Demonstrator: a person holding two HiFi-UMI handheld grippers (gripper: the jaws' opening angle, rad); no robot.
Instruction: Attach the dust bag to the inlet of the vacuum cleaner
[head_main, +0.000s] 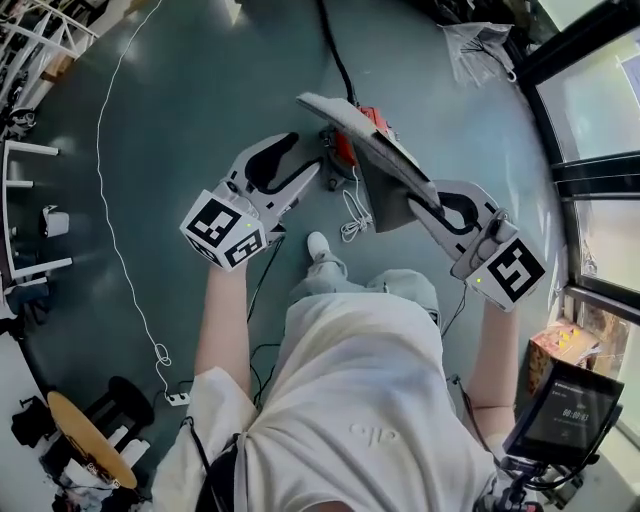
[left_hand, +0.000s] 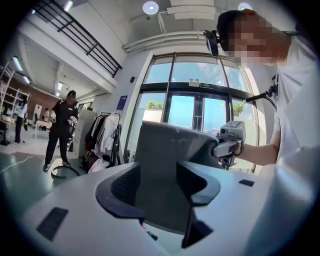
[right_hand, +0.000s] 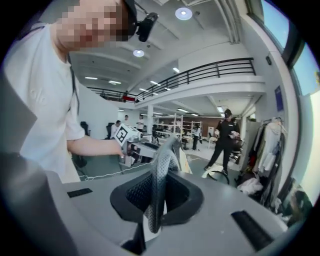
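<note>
The grey flat dust bag (head_main: 372, 140) hangs in the air above the floor, its near edge pinched in my right gripper (head_main: 424, 203), which is shut on it. In the right gripper view the bag's thin edge (right_hand: 161, 167) stands upright between the closed jaws of the right gripper (right_hand: 154, 202). Under the bag's far end, the red and dark vacuum cleaner (head_main: 342, 150) shows on the floor. My left gripper (head_main: 306, 156) hovers to the left of the bag with its jaws apart. Seen along the left gripper (left_hand: 167, 192), the bag (left_hand: 170, 145) lies beyond its jaws, untouched.
A white cord (head_main: 352, 216) lies coiled by the vacuum cleaner and a black cable (head_main: 335, 50) runs away from it. A long white cable (head_main: 108, 200) leads to a power strip (head_main: 178, 398). Glass doors (head_main: 600, 170) stand at the right. A person in black (left_hand: 62, 127) stands by a clothes rack (left_hand: 102, 135).
</note>
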